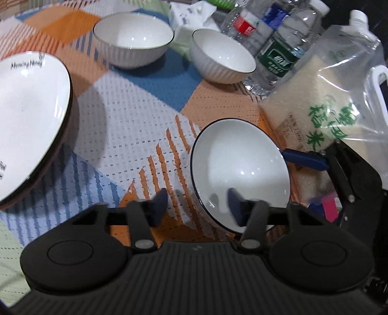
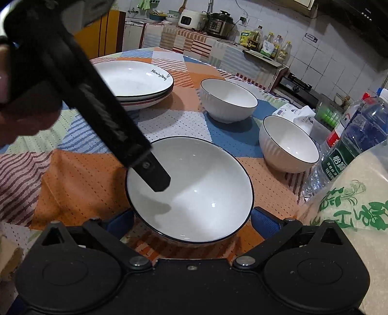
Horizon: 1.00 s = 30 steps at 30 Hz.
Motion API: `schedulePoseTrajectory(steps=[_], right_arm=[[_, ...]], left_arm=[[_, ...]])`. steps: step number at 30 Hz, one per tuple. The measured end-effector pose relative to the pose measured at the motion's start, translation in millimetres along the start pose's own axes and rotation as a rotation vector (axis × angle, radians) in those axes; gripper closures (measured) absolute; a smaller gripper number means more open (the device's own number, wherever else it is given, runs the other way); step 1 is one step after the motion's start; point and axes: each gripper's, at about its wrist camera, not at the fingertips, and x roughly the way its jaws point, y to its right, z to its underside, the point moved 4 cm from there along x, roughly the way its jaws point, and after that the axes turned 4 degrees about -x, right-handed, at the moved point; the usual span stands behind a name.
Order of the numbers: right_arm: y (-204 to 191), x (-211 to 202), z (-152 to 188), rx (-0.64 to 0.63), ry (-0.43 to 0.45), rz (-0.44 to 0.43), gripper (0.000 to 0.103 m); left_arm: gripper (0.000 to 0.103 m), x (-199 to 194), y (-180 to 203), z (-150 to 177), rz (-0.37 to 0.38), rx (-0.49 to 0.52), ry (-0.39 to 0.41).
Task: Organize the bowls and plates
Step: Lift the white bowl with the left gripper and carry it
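Note:
A white bowl with a dark rim (image 2: pixel 194 191) sits on the patterned tablecloth between the open fingers of my right gripper (image 2: pixel 191 224), which stand on either side of its base. My left gripper (image 1: pixel 197 209) is open over the same bowl (image 1: pixel 242 169), one finger (image 2: pixel 155 174) reaching inside it, the other outside the rim. Two more white ribbed bowls (image 2: pixel 228 99) (image 2: pixel 288 143) stand farther back. A stack of white plates (image 2: pixel 135 80) lies at the back left, also in the left wrist view (image 1: pixel 29 121).
A bag of rice (image 2: pixel 351 198) and several water bottles (image 2: pixel 351 140) crowd the right side. A tissue pack (image 2: pixel 295 114) lies behind the bowls. A kitchen counter with appliances (image 2: pixel 218 21) runs behind the table.

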Motion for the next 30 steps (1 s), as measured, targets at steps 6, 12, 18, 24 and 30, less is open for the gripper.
schedulePoseTrajectory(steps=[6, 12, 18, 24, 30], right_arm=[[0.1, -0.5, 1.0, 0.002, 0.005, 0.006, 0.0], [-0.1, 0.2, 1.8, 0.001, 0.015, 0.003, 0.0], [-6.3, 2.8, -9.4, -0.004, 0.001, -0.027, 0.0], [-22.2, -1.6, -28.1, -0.057, 0.058, -0.08, 0.0], [-47.6, -0.1, -49.2, -0.118, 0.106, -0.141, 0.0]], left_arm=[[0.084, 6.4, -6.8, -0.2, 0.052, -0.068, -0.024], [0.086, 4.7, -5.4, -1.3, 0.017, -0.046, -0.05], [0.086, -9.7, -17.9, -1.5, -0.002, -0.073, -0.082], [0.086, -40.7, -41.8, 8.5, -0.015, -0.111, -0.103], [0.086, -64.1, -72.2, 17.6, -0.043, -0.144, -0.121]])
